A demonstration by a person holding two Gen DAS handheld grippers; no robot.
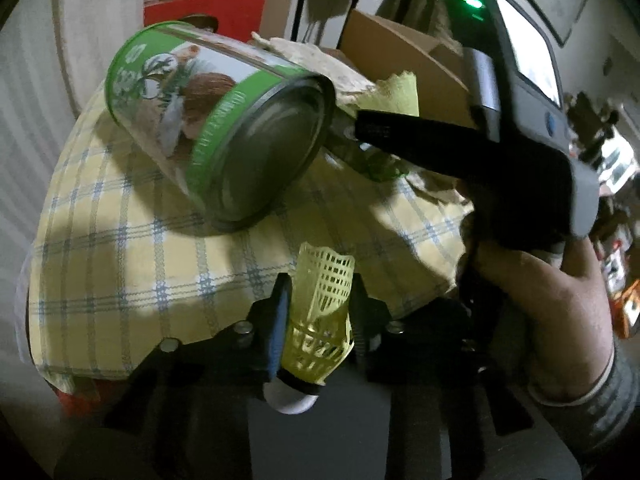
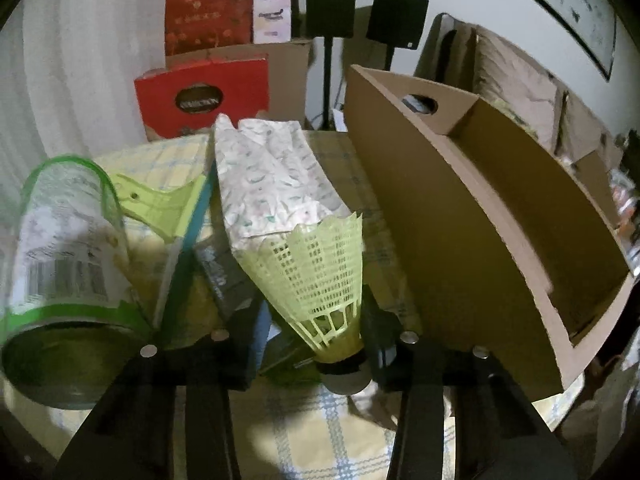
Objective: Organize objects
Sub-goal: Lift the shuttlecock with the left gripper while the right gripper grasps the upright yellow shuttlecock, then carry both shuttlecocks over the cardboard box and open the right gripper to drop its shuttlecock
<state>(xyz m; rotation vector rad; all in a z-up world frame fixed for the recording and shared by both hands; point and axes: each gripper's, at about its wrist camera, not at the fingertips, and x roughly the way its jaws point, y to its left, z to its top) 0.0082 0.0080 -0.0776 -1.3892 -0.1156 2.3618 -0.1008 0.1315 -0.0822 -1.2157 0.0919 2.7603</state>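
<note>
My left gripper [image 1: 318, 316] is shut on a yellow plastic shuttlecock [image 1: 320, 320], its white cork toward the camera. My right gripper [image 2: 316, 332] is shut on another yellow shuttlecock [image 2: 316, 276], skirt pointing up. A green-labelled tin can [image 1: 216, 124] lies on its side on the yellow checked tablecloth [image 1: 120, 264]; in the right wrist view the can [image 2: 68, 252] is at the left. The right gripper's body [image 1: 500, 152] and the hand holding it show right of the can in the left wrist view. A brown cardboard box [image 2: 480, 216] stands open at the right.
A white patterned paper packet [image 2: 268, 176], a lime-green plastic piece [image 2: 160, 208] and a dark small pack [image 2: 220, 276] lie between can and box. Red boxes [image 2: 204, 92], cartons and two black speakers on stands [image 2: 332, 4] are behind the table.
</note>
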